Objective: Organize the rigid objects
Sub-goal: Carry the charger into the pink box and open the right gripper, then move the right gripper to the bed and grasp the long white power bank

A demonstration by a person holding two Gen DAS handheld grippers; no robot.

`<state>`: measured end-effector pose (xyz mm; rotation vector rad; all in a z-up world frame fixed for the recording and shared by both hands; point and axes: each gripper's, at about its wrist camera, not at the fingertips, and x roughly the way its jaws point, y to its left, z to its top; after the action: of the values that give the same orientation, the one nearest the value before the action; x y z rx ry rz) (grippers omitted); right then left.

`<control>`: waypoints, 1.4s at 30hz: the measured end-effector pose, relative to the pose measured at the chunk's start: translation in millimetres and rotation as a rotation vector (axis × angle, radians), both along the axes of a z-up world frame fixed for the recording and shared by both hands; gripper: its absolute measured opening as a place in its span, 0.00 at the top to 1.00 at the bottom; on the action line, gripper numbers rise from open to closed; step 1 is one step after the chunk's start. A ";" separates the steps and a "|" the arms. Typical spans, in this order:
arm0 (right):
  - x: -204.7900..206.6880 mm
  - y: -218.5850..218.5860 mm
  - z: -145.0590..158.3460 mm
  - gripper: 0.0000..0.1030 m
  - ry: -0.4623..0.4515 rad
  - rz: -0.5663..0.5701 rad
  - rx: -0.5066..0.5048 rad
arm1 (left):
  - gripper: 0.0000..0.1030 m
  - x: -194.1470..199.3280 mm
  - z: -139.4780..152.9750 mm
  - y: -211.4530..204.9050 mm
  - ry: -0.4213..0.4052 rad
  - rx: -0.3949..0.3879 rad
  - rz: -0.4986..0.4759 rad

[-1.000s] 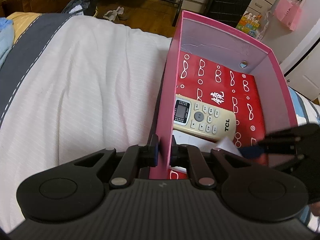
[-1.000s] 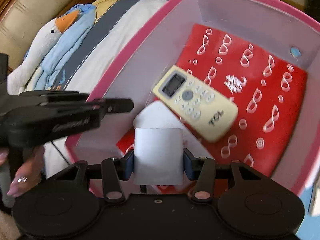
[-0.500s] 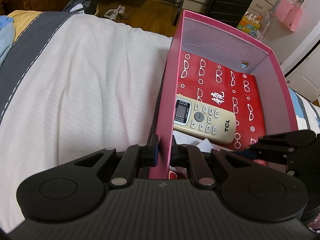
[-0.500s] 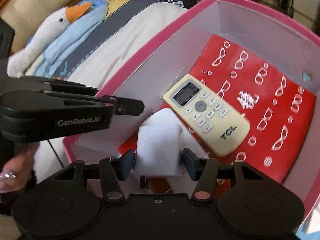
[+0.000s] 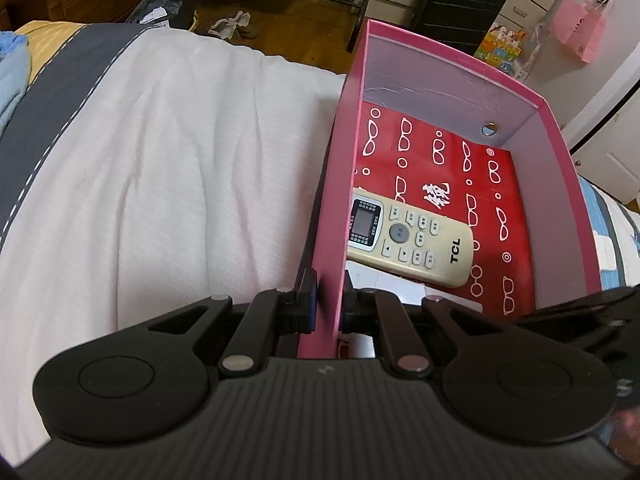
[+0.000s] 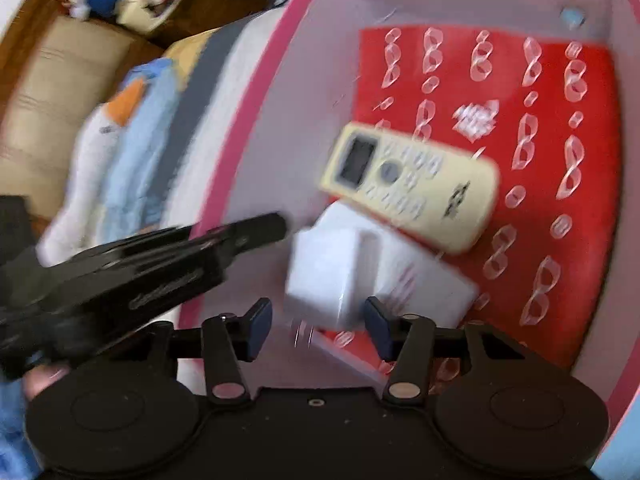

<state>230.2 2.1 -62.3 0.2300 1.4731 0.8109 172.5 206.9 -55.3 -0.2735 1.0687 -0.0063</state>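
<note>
Jaws of the left gripper (image 5: 327, 304) pinch the pink box (image 5: 460, 58) wall; those of the right gripper (image 6: 318, 322), having just narrowed slightly, stand apart around, not gripping, a white charger block (image 6: 324, 276) inside, beside the TCL remote (image 6: 412, 188), on the bedsheet (image 5: 168, 168).

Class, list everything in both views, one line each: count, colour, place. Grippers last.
Box: 1, pink, on the bed.
Patterned sheet: 1, red, lining the box floor.
Remote: 1, cream, inside the box.
Block: 1, white, in the box beside the remote.
Flat packet: 1, white, beneath the block.
Bed cover: 1, white, under the box.
Goose toy: 1, white, on the bed outside the box.
Left gripper: 1, black, shut on the box wall.
Right gripper: 1, black, open, block just ahead of its pads.
</note>
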 end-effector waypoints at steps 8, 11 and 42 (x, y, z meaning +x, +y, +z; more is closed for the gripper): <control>-18.4 -69.4 88.6 0.48 -0.257 0.095 0.070 | 0.92 1.4 0.1 1.2 0.004 0.003 -0.009; -27.9 -103.6 114.8 0.48 -0.349 0.066 0.050 | 0.92 2.1 0.6 -0.5 0.005 0.008 -0.001; 28.4 -182.0 31.2 0.39 -0.586 0.431 -0.461 | 0.92 8.3 -7.4 -14.4 0.057 0.093 -0.019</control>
<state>258.6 -180.0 -31.1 -0.6441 1.1112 0.7636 180.8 192.5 -62.7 -0.1805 1.1245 0.0345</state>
